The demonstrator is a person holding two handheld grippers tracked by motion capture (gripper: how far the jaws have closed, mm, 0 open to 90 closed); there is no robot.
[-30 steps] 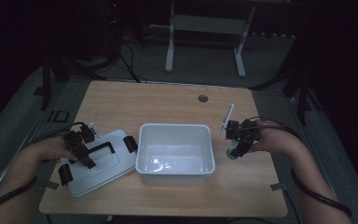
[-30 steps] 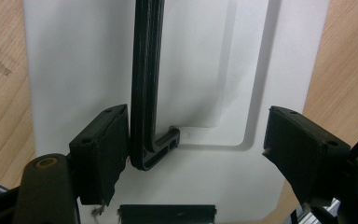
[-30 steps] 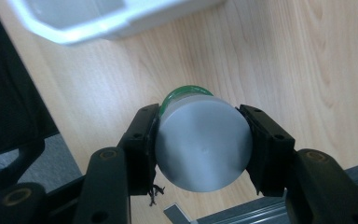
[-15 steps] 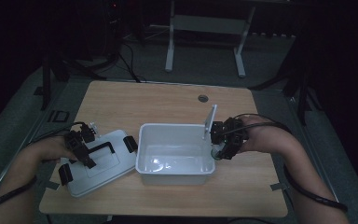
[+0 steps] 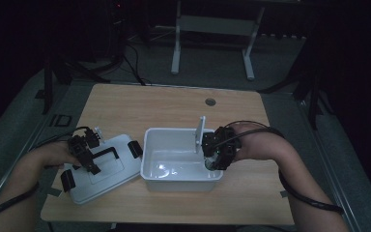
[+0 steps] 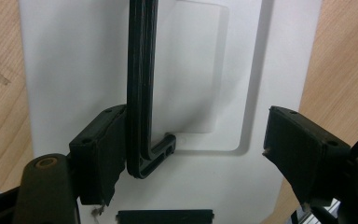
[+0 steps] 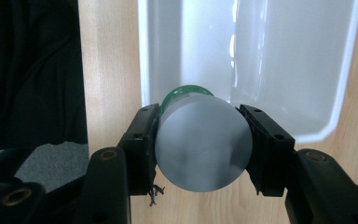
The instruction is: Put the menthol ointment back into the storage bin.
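A white plastic bin [image 5: 149, 155] stands in the middle of the wooden table, and its white lid [image 5: 117, 173] lies flat just left of it. My left gripper [image 5: 84, 155] hovers low over the lid, open; in the left gripper view [image 6: 193, 135] its jaws straddle the lid's black handle [image 6: 141, 70], one jaw against it and the other well apart. My right gripper [image 5: 212, 160] is shut on a grey-ended cylinder with a green band [image 7: 202, 148], held at the bin's right rim [image 7: 142, 56].
Black clips [image 5: 135, 148] sit on the lid's edges. A round cable hole [image 5: 210, 102] lies at the table's far side. Bare wood [image 5: 174, 106] stretches behind the bin. Dark floor and a desk frame [image 5: 212, 29] lie beyond the table.
My right gripper has carried the cylinder leftward from beside the bin to its right rim. The left gripper has stayed over the lid.
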